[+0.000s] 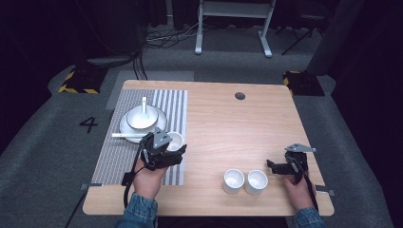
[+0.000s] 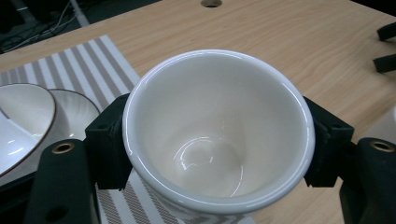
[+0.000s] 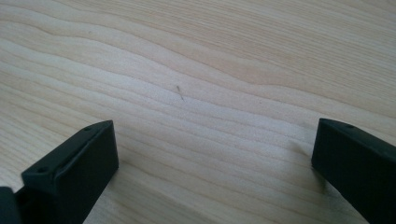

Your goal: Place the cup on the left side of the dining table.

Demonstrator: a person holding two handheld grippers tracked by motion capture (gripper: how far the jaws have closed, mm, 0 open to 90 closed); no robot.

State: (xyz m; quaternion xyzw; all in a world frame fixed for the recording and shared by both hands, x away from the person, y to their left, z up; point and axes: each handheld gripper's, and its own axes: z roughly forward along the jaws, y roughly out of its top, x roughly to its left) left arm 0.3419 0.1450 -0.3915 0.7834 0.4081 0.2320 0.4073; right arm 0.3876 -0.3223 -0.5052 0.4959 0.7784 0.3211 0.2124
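Wood table (image 1: 266, 128), L tongs (image 2: 217, 154) round white cup (image 2: 217, 135), R tongs (image 3: 215, 163) apart.

Cups: three, one (image 1: 175, 140) at striped mat's right edge, two (image 1: 233, 181) (image 1: 255, 182) near bench's front edge. Bowl (image 1: 141, 117): one. Saucer (image 1: 126, 127): one. Spoon (image 1: 144, 105): one. Mat (image 1: 114, 152): one. Tongs: two (image 1: 177, 151) (image 1: 270, 165).

The room is dim — dark at the edges, with light falling mostly on the pale wooden worktop (image 1: 247, 137), which has rounded corners and a round cable hole (image 1: 240, 96) near its far edge. Grey carpet (image 1: 47, 137) covers the floor, marked with a black "4" (image 1: 89, 124). Yellow-and-black striped blocks (image 1: 78, 80) sit at the far corners. Behind, a white frame on legs (image 1: 233, 28) stands over tangled cables (image 1: 166, 38).
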